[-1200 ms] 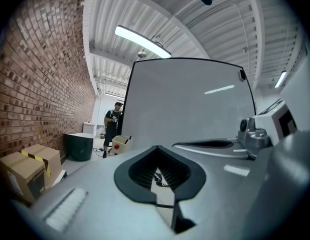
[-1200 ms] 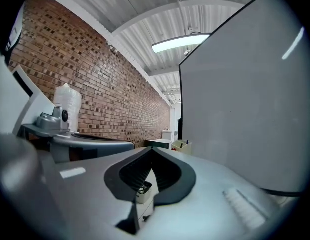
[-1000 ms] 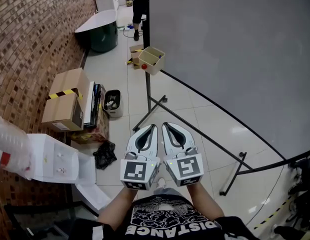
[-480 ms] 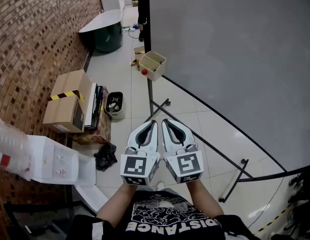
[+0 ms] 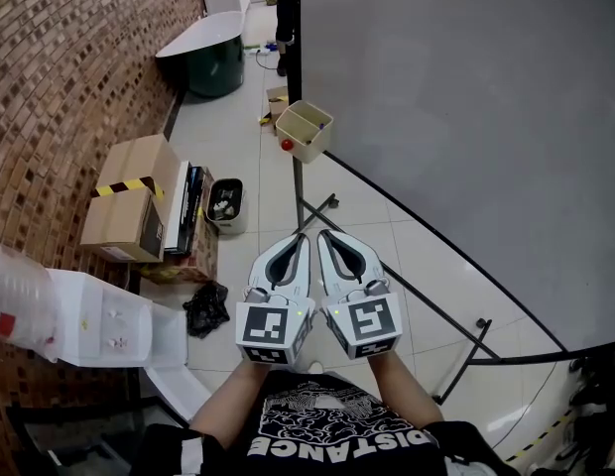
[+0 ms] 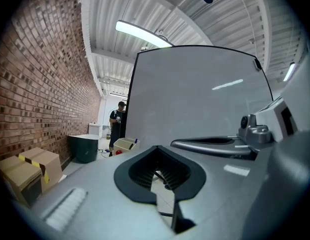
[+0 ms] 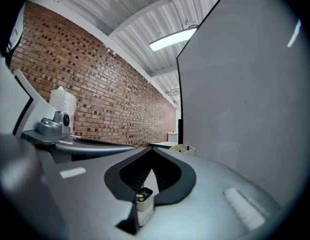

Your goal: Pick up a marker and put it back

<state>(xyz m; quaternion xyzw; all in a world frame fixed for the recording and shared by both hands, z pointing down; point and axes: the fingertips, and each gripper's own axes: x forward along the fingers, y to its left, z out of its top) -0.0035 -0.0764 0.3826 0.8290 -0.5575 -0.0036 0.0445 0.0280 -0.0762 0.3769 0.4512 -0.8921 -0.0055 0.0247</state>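
Grippers sit side by side close to the person's chest, well short of the task's things. The left gripper point(image 5: 302, 240) has its jaws pressed together with nothing between them, and the right gripper point(image 5: 324, 236) is likewise closed and empty.

Far ahead, a cream open-topped box point(image 5: 306, 129) hangs at the near left edge of a large grey upright board point(image 5: 446, 117). A blue marker point(image 6: 136, 140) stands in that box, with a small red round thing point(image 5: 286, 145) on the box's near side. Between the grippers and the box, the board's black metal stand legs point(image 5: 315, 208) spread across the white tiled floor point(image 5: 387, 246).

To the left, along a red brick wall point(image 5: 60, 87), are cardboard boxes with yellow-black tape point(image 5: 129, 196), a small grey bin point(image 5: 225, 204), a crumpled black bag point(image 5: 206, 307) and a white water dispenser point(image 5: 94, 317). Farther off stands a dark green cabinet with a pale curved top point(image 5: 210, 58), and a person in dark clothes point(image 5: 285, 13) stands beyond the board's edge.
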